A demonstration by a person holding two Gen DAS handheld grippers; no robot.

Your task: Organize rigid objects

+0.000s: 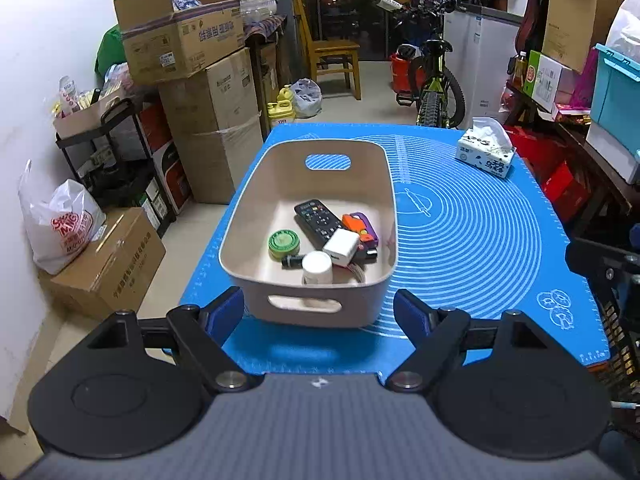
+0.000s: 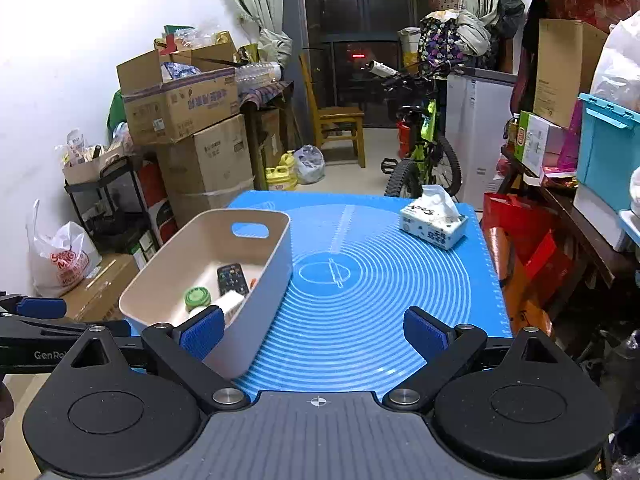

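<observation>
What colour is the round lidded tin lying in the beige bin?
Green, with a darker green rim. The round tin shows best in the left wrist view.

Blue mat [image 1: 480,240] spread over the table, printed with white rings. Tissue pack [image 1: 485,153] at the mat's far right corner. Beyond the mat: bicycle [image 1: 436,84], wooden chair [image 1: 334,62], yellow jugs [image 1: 281,110]. Left of the mat: stacked cartons [image 1: 200,92], black cart [image 1: 116,160], white bag [image 1: 60,226] on a floor carton. Right of the mat: teal bin [image 1: 614,96], red bags [image 1: 560,176].
</observation>
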